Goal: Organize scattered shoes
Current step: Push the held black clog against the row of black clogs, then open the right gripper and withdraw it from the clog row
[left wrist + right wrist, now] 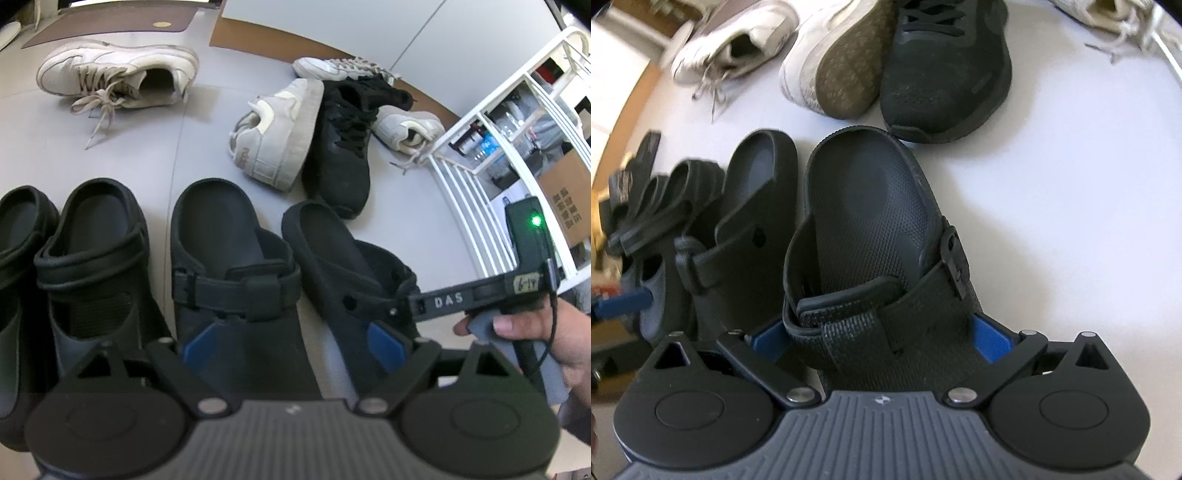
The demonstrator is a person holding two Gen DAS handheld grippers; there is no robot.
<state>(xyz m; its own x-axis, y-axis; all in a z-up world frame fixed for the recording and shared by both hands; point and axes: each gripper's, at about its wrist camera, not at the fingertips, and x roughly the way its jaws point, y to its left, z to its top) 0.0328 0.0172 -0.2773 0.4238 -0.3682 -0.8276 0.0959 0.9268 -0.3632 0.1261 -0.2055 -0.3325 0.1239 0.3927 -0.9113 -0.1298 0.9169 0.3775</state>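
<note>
Black rubber strapped clog (871,229) pinched at toe by right gripper (882,336), being lined into clog row (110,258); left gripper (291,339) spread wide over neighbouring clog (229,251), whether gripping unclear. Next: release, fetch black mesh sneaker (945,70).

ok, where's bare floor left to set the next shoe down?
Free: the grey floor between the lone white lace-up sneaker and the row of black strapped clogs; also right of the end clog, toward the white wire rack. Crowded: the pile around the black mesh sneaker.
</note>
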